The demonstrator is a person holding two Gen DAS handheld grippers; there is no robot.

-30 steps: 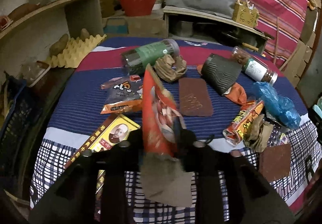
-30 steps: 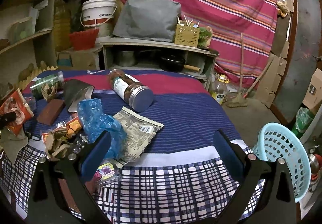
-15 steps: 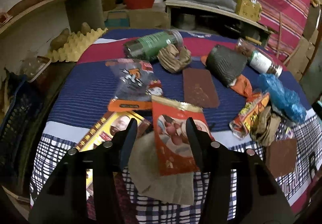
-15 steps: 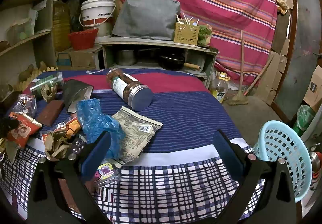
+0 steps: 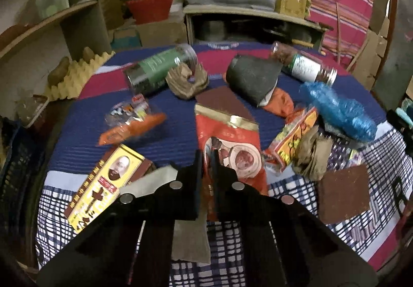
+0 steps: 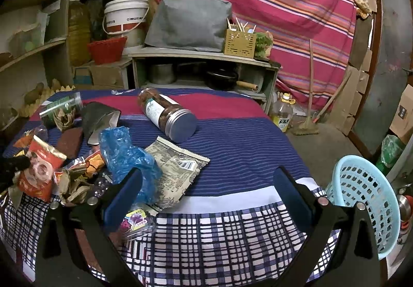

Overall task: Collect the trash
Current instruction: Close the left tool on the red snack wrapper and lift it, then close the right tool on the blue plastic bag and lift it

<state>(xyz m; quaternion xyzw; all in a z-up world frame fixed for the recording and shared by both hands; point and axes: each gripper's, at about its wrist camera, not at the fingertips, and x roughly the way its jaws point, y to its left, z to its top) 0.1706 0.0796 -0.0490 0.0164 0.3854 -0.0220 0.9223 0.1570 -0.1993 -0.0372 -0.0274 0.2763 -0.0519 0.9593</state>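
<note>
L fingers [image 5: 206, 155] tight on red pouch [image 5: 229, 137]

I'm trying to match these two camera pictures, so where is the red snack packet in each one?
Left wrist view: red snack packet at centre, pinched between the shut left gripper.
Right wrist view: same packet at the far left edge.
Shared landmark: crumpled blue plastic bag.

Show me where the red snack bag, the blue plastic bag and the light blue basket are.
red snack bag [image 5: 227, 132], left wrist view, upper printed face.
blue plastic bag [image 6: 121, 152], right wrist view, crumpled middle.
light blue basket [image 6: 361, 183], right wrist view, perforated wall.
</note>
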